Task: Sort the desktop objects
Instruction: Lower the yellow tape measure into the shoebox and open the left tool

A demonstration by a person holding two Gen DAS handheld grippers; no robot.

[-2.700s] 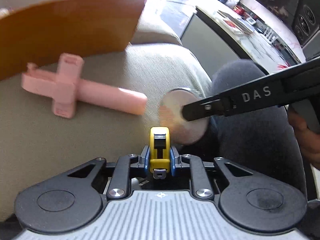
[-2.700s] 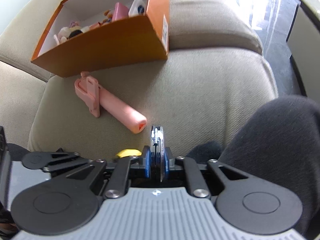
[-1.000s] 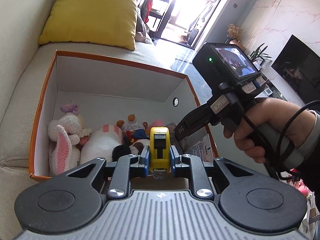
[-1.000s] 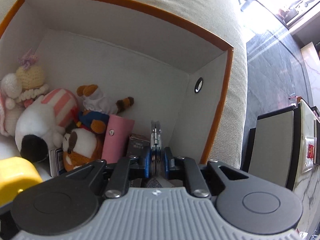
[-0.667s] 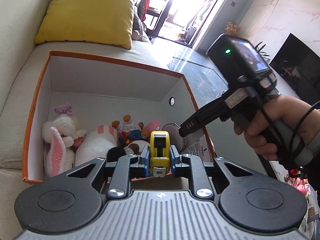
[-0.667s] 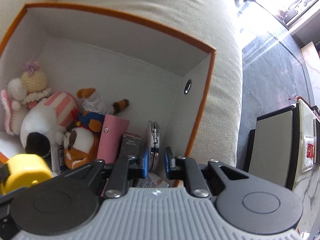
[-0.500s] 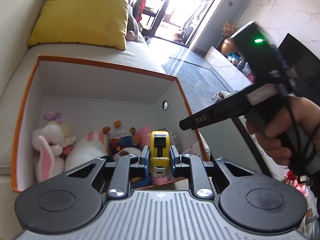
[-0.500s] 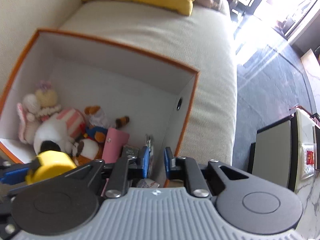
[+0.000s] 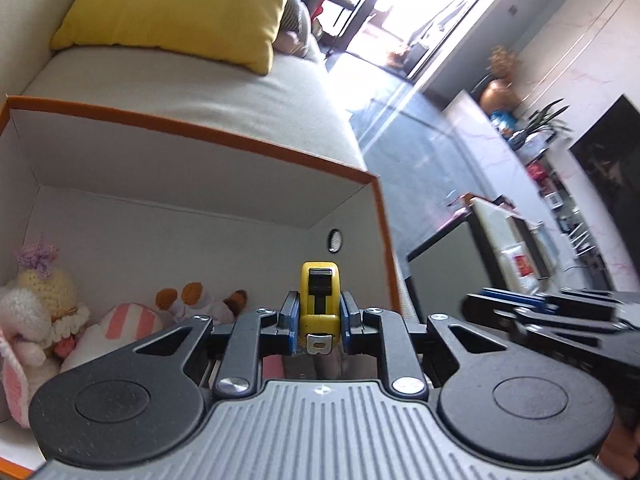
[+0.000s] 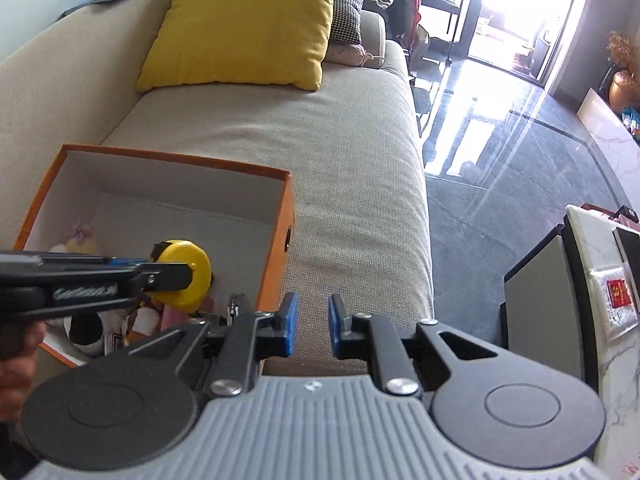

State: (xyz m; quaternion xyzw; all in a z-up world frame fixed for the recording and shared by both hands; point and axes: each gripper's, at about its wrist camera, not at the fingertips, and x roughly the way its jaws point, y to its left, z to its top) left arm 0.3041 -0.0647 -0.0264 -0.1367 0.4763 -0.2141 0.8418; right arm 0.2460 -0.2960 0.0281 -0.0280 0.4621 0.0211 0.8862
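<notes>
My left gripper is shut on a yellow tape measure and holds it over the right end of the orange box. The right wrist view shows the tape measure hanging above the box from the left. My right gripper is above the sofa seat just right of the box, its blue pads apart with nothing between them. A round silver mirror stands on edge inside the box by its right wall. In the left wrist view the right gripper is blurred at the right edge.
Several plush toys lie in the left part of the box. A yellow cushion rests at the sofa's far end. To the right are a dark glossy floor and a low table. A hand grips the left handle.
The right gripper let go of the round mirror inside the box, then rose and drew back to the right. The left gripper carried the tape measure closer over the box's right end.
</notes>
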